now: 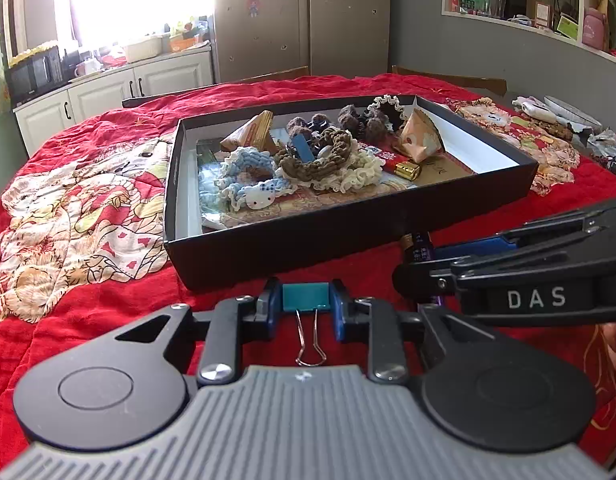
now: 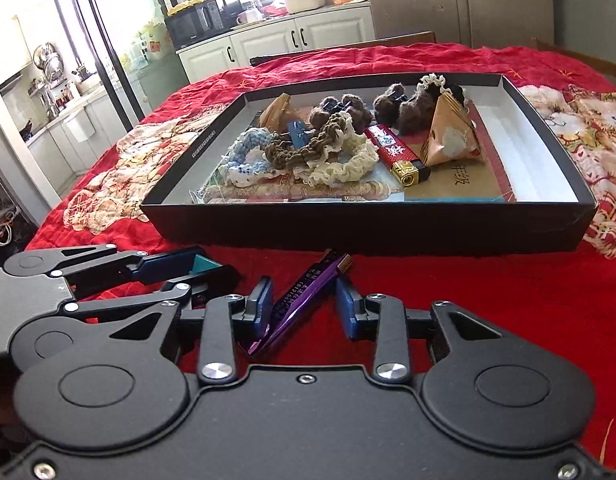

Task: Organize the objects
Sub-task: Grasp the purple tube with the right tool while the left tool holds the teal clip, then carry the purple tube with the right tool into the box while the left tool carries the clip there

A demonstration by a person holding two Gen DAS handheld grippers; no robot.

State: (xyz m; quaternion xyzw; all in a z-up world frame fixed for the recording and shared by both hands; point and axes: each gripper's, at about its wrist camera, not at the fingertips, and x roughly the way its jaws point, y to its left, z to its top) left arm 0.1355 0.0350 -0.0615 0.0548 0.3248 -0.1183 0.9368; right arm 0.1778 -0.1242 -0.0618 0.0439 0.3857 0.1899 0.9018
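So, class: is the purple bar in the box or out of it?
Out. The purple bar lies on the red cloth before the black box, between the right gripper's fingers, outside its wall.

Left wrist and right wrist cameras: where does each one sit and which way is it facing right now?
Left wrist view: sits on the left gripper, looking forward and down along its fingers, pads pressed on a teal binder clip; the right gripper enters from the right.
Right wrist view: sits on the right gripper, facing the same way; a purple pen lies between its fingers, right pad clear of it; the left gripper shows at left.
Shared: the black tray of knitted items on the red quilt, and the kitchen beyond.
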